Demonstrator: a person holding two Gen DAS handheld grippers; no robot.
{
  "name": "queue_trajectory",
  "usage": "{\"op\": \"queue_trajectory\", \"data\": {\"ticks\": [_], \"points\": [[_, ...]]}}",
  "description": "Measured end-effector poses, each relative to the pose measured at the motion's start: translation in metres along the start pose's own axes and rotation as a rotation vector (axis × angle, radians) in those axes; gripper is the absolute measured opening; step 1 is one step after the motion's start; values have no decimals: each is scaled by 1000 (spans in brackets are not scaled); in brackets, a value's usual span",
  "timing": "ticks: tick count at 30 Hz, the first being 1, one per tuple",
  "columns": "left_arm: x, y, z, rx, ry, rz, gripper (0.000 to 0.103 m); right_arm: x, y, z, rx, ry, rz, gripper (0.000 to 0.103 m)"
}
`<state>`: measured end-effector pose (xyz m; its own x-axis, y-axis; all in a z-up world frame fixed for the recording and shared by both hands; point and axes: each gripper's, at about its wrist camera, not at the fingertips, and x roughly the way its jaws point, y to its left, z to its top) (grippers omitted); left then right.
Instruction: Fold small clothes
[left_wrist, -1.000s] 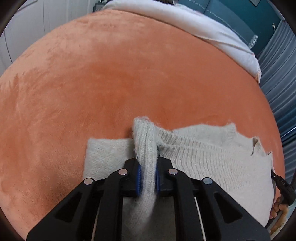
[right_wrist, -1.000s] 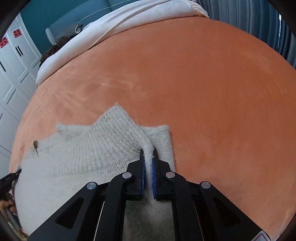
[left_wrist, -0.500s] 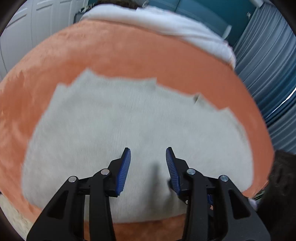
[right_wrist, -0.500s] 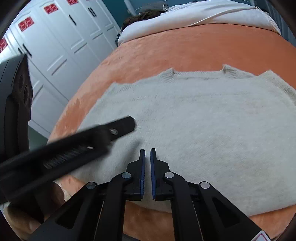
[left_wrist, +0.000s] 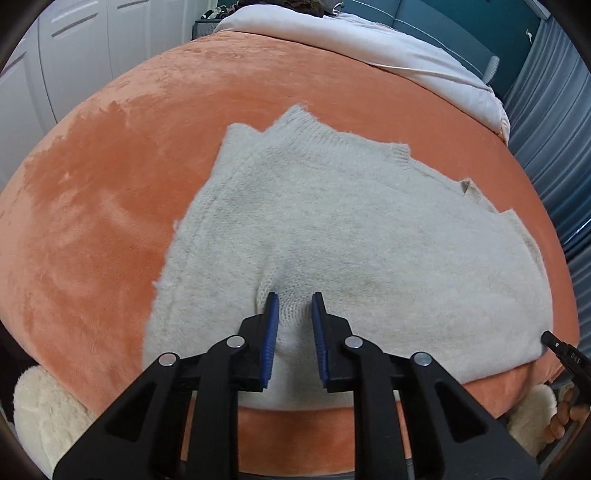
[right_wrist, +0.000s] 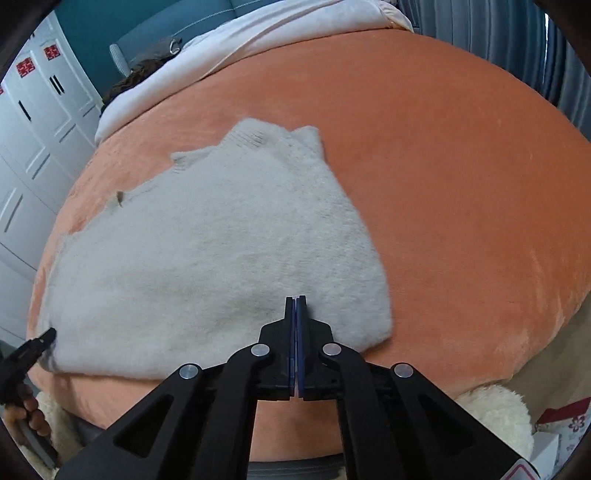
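We see fuzzy cream sweater (left_wrist: 354, 229) flat on orange bed cover (left_wrist: 110, 192), long way running side to side across both views. Left gripper (left_wrist: 293, 306) sits at near edge, jaws part open, bump of knit pushed up between them, not squeezed yet. Right gripper (right_wrist: 296, 306) over near right corner, jaws closed; we cannot tell if cloth is caught inside. We think left is closer to grab.

Our left gripper (left_wrist: 294, 299) and right gripper (right_wrist: 296, 301) are matte black linkages joined by round silver pivot screws, with ribbed blue pads (left_wrist: 271, 332) lining the fingers. Bare fingertips (left_wrist: 563, 422) of our right hand show skin.
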<state>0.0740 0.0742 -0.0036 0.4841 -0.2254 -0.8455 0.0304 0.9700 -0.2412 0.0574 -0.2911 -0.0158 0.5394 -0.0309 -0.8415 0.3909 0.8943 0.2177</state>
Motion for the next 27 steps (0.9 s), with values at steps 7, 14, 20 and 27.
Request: {"op": "queue_trajectory", "data": {"ticks": [7,14,20,27], "points": [[-21,10,33,-42,-62,-47,36,-16,33,60,-47,-170,-28,32],[44,24,114,-120,-23,-27,68,67,47,123,-108,-48,-132,65],[56,26,141,-126,-8,-31,7,47,56,125,-69,-140,-18,6],[97,30,143,-78,57,69,8,105,8,120,-5,-4,-123,7]]}}
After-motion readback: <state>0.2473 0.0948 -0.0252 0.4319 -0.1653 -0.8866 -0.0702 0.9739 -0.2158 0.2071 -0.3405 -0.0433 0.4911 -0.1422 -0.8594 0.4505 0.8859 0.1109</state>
